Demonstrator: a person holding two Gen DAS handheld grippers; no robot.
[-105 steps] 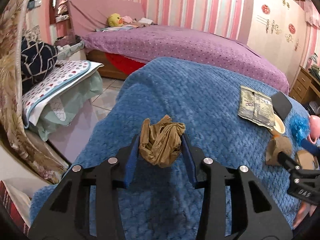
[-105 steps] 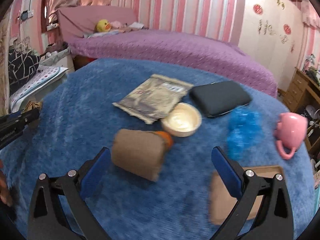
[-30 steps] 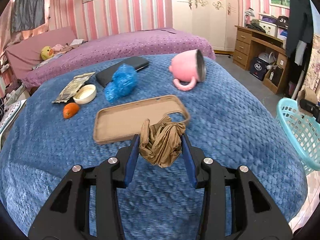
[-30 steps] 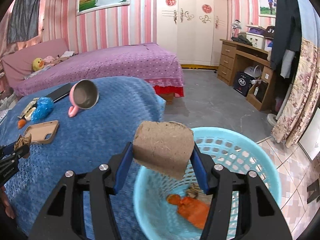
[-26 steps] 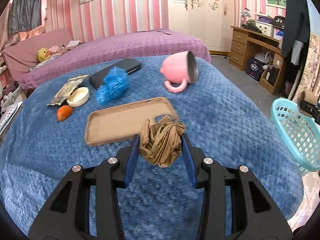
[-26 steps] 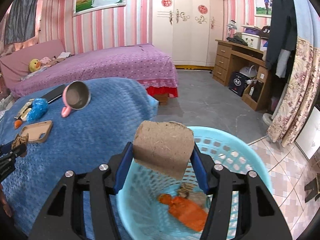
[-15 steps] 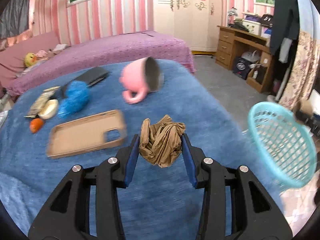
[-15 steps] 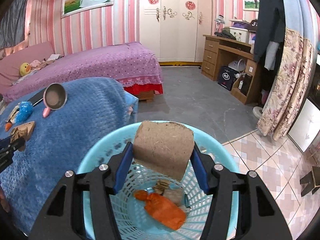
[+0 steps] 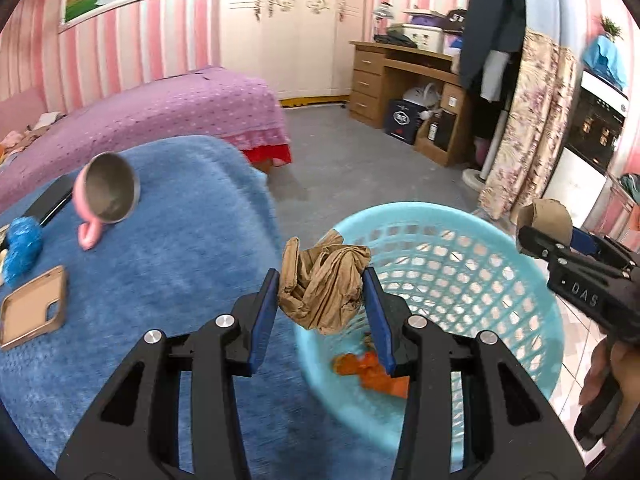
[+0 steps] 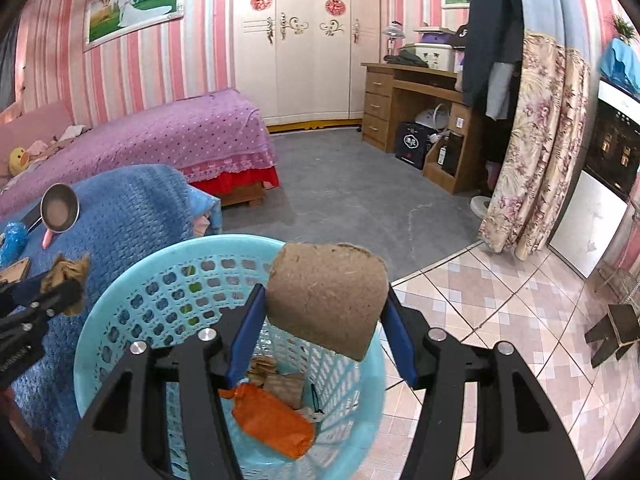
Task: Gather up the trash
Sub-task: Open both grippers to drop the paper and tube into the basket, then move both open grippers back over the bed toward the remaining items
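Observation:
My left gripper (image 9: 323,306) is shut on a crumpled brown paper wad (image 9: 322,284), held over the near rim of a light blue plastic basket (image 9: 460,276) beside the blue-blanketed bed. In the right wrist view my right gripper (image 10: 324,332) is shut on a brown cardboard tube (image 10: 326,298), hovering above the same basket (image 10: 120,332). Orange wrapper trash (image 10: 272,420) and other scraps lie at its bottom. The right gripper with its tube (image 9: 544,220) shows at the basket's far right edge in the left wrist view; the left gripper with the wad (image 10: 66,276) shows at the basket's left edge in the right wrist view.
On the blue blanket (image 9: 168,264) lie a pink mug (image 9: 106,196) on its side, a tan phone case (image 9: 32,308) and a blue crumpled item (image 9: 22,246). A purple bed (image 10: 168,136), a wooden desk (image 10: 420,92) and a floral curtain (image 10: 536,152) stand around the grey floor.
Both grippers swung right from the blanket toward the basket. The left one now has the wad at the basket's rim, and the right one's tube hangs further over the basket's inside.

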